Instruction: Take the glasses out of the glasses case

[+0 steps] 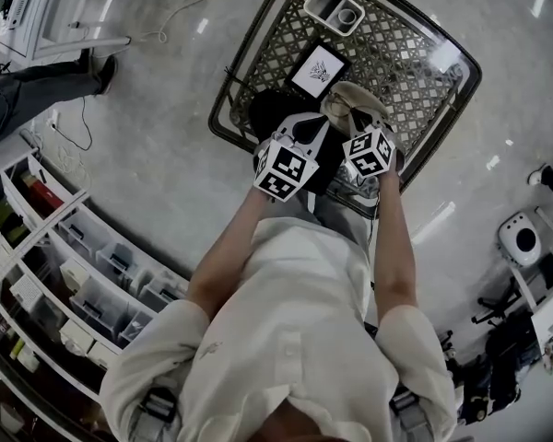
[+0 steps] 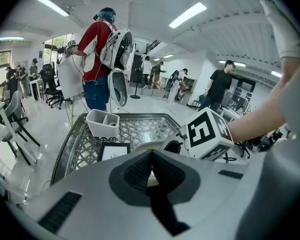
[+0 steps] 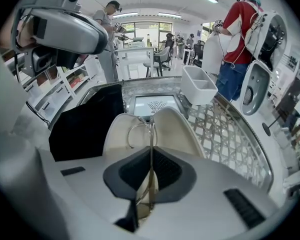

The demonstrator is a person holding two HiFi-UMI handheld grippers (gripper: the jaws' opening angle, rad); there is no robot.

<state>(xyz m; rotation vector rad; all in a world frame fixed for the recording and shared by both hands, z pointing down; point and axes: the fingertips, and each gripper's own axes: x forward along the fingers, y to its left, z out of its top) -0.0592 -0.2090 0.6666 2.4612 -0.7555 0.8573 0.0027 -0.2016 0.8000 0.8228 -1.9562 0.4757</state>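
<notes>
An open cream glasses case point(image 3: 176, 129) lies on the lattice table point(image 3: 230, 134), just ahead of my right gripper point(image 3: 151, 153). That gripper is shut on the thin wire-framed glasses point(image 3: 138, 134), with one lens ring standing above the case's hollow. In the head view the right gripper point(image 1: 352, 122) sits over the case point(image 1: 355, 102). My left gripper point(image 1: 302, 134) hovers beside it over a black cloth point(image 1: 272, 113). The left gripper point(image 2: 151, 158) is shut with nothing clearly held, and the case rim point(image 2: 145, 145) shows just beyond its jaws.
A white bin point(image 1: 335, 7) and a black-framed card point(image 1: 318, 70) sit further back on the table point(image 1: 415, 72). The black cloth point(image 3: 87, 121) lies left of the case. A person in red point(image 2: 97, 59) stands past the table's far end. Shelving point(image 1: 64, 274) lines the left.
</notes>
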